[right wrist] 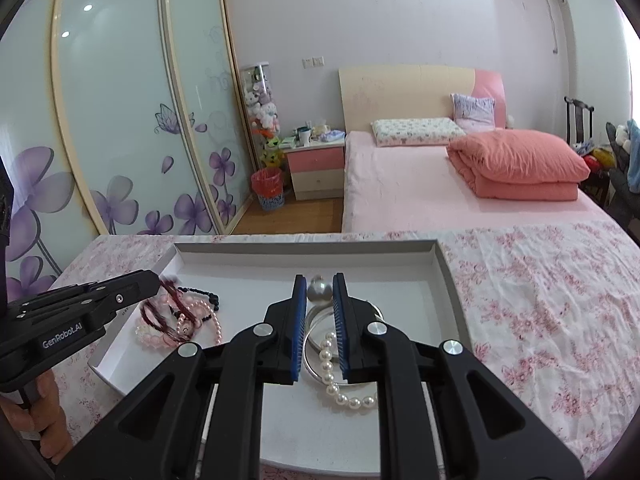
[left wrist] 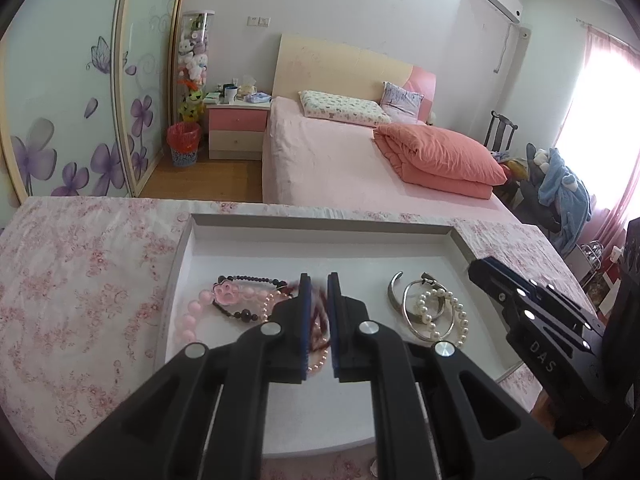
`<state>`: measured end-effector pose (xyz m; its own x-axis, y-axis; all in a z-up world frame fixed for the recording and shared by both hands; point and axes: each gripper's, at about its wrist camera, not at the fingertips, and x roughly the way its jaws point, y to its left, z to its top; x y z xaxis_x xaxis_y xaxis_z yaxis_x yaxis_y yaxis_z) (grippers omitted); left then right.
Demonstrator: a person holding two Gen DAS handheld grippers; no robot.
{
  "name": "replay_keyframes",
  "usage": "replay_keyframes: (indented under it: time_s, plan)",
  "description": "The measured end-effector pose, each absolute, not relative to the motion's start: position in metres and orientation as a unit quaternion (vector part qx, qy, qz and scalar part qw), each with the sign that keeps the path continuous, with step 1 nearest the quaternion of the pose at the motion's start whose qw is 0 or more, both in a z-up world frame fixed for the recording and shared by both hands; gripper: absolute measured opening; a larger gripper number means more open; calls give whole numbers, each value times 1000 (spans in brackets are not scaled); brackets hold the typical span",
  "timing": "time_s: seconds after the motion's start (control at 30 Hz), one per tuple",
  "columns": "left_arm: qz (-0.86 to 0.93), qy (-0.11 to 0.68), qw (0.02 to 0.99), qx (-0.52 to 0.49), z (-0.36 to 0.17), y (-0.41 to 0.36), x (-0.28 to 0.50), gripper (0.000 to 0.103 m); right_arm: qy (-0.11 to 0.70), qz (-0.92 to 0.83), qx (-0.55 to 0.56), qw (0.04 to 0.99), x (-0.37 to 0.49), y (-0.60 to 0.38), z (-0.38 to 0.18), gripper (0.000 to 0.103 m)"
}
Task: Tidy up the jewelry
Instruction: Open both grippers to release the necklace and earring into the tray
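Note:
A white tray (left wrist: 320, 240) lies on a table with a pink floral cloth (left wrist: 72, 280). In its left part lies a pile of bracelets: pink beads (left wrist: 192, 312), a black bead string with a pink paw charm (left wrist: 226, 292), pink pearls and a dark red beaded bracelet (left wrist: 318, 312). My left gripper (left wrist: 319, 284) is narrowly open, and the dark red bracelet hangs between its jaws, blurred; in the right wrist view it (right wrist: 160, 304) dangles from the tip. On the tray's right lie silver bangles (left wrist: 416, 312) and a white pearl bracelet (left wrist: 452, 312). My right gripper (right wrist: 320, 284) is open above them (right wrist: 332, 368).
The tray (right wrist: 444, 264) has a low rim. Beyond the table's far edge stand a pink bed (left wrist: 340, 152), a nightstand (left wrist: 236, 128), a red bin (left wrist: 184, 144) and sliding wardrobe doors (left wrist: 60, 100). A chair with clothes (left wrist: 560, 184) stands at the right.

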<state>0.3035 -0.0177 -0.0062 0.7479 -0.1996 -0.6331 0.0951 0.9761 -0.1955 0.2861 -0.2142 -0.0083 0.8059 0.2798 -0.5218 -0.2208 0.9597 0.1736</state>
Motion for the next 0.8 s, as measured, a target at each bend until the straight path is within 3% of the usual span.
replay_keyframes:
  time_s: [0.23, 0.37, 0.8]
  plan:
    - [-75, 356, 927, -87, -12, -9, 308, 15, 292, 122, 59, 947, 284, -225, -13, 15]
    - [-70, 357, 928, -85, -12, -7, 303, 17, 293, 118, 63, 947, 283, -230, -14, 24]
    - [-59, 356, 930, -68, -14, 8, 264, 23, 337, 164, 30, 927, 235, -217, -31, 24]
